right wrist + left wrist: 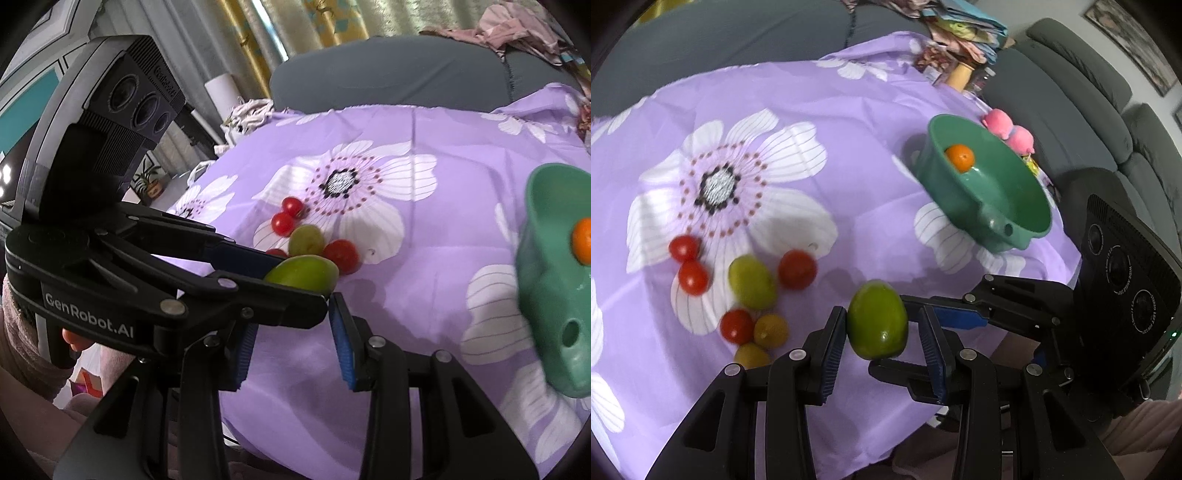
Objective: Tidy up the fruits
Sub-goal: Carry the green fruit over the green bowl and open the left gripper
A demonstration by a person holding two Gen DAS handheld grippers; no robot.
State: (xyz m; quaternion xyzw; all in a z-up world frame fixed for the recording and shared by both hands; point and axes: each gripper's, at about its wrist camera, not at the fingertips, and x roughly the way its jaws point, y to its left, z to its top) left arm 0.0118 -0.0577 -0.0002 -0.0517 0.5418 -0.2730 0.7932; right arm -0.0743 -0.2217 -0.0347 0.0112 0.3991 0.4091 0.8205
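My left gripper (pixel 882 319) is shut on a green oval fruit (pixel 877 326) and holds it clear of the purple flowered cloth (pixel 849 147). The right wrist view shows that fruit (pixel 303 273) pinched between the left gripper's fingers. My right gripper (pixel 293 350) stands open over bare cloth, close beside the left one, with nothing between its blue pads. A green bowl (pixel 1015 195) at the right holds one small orange (pixel 959 157). Several red, green and yellowish small fruits (pixel 752 282) lie in a cluster on the cloth to the left.
A pink plush toy (pixel 1008 127) lies behind the bowl. A grey sofa (pixel 1089 110) runs along the right, with piled fabric (pixel 960 33) at the back. The cloth's edge drops off just below both grippers. A sleeve and a hand (pixel 44 354) hold the left gripper.
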